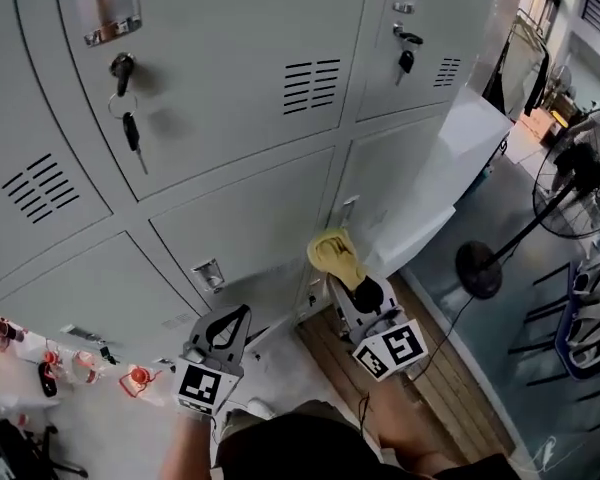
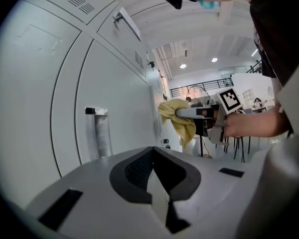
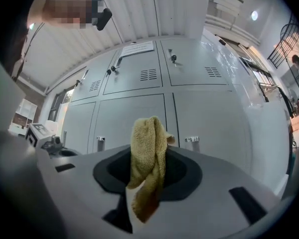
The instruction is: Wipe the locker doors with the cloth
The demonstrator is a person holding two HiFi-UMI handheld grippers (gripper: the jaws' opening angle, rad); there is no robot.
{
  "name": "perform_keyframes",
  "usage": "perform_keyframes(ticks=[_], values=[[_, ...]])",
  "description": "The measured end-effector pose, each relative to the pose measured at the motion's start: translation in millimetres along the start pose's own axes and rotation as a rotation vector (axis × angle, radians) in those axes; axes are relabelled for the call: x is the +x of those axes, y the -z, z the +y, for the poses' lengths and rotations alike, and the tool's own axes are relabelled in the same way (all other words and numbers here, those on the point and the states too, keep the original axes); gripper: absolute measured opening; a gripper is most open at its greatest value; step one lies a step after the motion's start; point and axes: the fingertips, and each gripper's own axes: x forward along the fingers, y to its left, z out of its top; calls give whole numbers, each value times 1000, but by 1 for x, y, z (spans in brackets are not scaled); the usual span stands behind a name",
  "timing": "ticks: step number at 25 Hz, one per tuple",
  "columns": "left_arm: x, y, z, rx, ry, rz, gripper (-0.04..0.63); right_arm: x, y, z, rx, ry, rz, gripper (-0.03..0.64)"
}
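The right gripper (image 1: 346,274) has its jaws closed on the yellow cloth (image 3: 148,153). The cloth stands up between the fingers, and a loose end hangs down in front of them. Beyond the fingertips is the lower row of locker doors (image 1: 250,218). In the left gripper view the cloth looks very near the door face, but I cannot tell if it touches.

The left gripper (image 1: 226,330) has its jaws together with nothing between them. It is low, and a door handle (image 2: 98,133) is just ahead and to the left of its fingers.

I judge that the step in hand is bringing the cloth onto a lower door, or the start of a stroke there. The next move calls for pressing the bunched cloth flat on the panel ahead of the fingers and sliding it across. The hard fingertips should stay off the metal and away from the handles.
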Motion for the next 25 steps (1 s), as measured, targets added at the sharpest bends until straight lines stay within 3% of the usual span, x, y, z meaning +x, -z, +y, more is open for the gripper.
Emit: perform_keyframes(ticks=[5, 12, 17, 25], values=[[-19, 11, 24, 56, -1, -24, 8, 37, -27, 1, -27, 17, -82, 130], [-26, 22, 43, 58, -22, -14, 8, 70, -67, -9, -69, 32, -187, 132], [-19, 20, 45, 8, -78, 0, 8, 85, -82, -12, -95, -2, -230, 137], [-18, 11, 40, -64, -228, 13, 8, 98, -98, -17, -51, -108, -299, 143]])
